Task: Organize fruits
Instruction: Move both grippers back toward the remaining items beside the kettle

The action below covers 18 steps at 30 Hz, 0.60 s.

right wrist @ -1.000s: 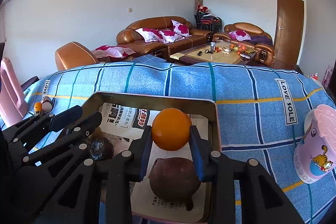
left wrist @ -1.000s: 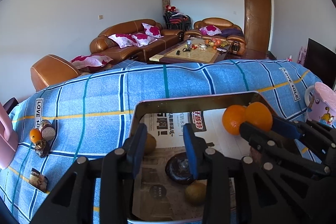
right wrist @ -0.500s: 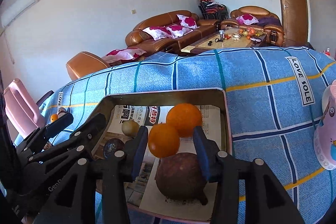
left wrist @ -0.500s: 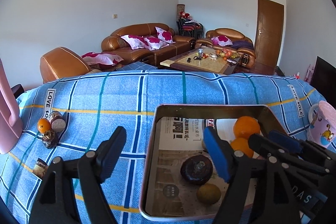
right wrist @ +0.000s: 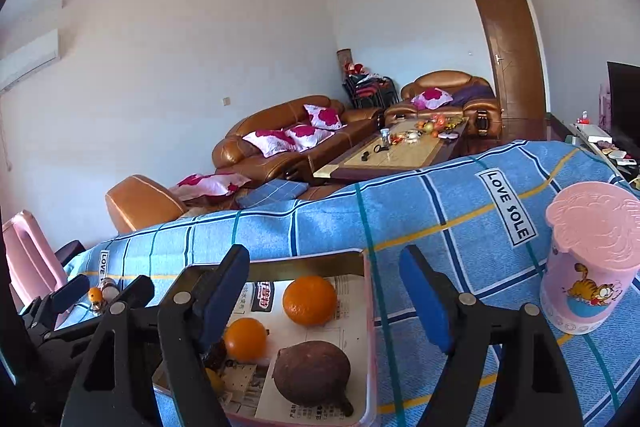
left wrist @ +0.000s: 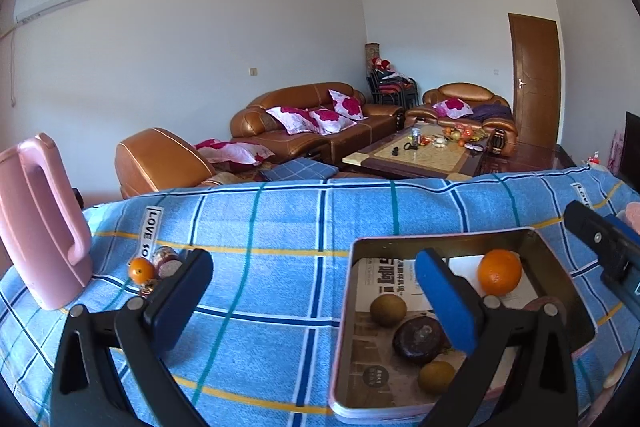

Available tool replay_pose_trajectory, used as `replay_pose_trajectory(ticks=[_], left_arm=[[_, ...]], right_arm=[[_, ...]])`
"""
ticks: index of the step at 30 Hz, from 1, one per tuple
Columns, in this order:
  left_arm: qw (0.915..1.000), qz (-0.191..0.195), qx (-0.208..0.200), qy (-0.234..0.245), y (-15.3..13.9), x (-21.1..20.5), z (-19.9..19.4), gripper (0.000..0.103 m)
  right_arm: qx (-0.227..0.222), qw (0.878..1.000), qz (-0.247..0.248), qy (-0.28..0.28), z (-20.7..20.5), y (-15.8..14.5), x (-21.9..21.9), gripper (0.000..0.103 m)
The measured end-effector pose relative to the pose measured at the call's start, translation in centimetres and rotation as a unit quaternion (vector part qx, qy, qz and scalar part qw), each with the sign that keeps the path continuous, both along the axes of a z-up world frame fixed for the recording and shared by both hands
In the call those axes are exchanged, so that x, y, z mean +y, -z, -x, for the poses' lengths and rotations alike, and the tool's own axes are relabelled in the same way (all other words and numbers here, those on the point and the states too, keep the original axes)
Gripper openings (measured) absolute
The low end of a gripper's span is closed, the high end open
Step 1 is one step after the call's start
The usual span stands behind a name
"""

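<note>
Both of my grippers have let go and lifted back: my left gripper and right gripper are opening, nothing between their jaws. Two oranges rest inside the metal tray on the blue checked cloth.

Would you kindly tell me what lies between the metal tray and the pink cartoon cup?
In the right wrist view, only bare blue checked cloth lies between the tray and the pink cup; the right claw's far finger overlaps that stretch.
</note>
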<state>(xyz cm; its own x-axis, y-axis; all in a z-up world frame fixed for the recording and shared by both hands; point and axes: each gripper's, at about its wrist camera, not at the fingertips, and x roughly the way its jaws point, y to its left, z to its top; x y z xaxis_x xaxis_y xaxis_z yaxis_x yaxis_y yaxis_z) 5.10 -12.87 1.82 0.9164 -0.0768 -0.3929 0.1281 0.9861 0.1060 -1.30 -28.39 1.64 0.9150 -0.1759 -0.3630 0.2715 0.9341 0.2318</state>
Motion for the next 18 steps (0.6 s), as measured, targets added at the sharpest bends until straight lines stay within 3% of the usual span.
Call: replay_pose_trajectory(ticks=[9,18], left_arm=[[0.9997,-0.010,-0.012,-0.020,0.6,2.2,0.6,0.103],[0.9999,-0.003,0.000,-0.017,0.9,3.8,1.0,0.103]], right_arm=[[-0.015,0.998,0.059,0.018,0.8,-0.3,1.5,0.079],[-0.012,0.997,0.063,0.031,1.6,-0.3,2.3,0.079]])
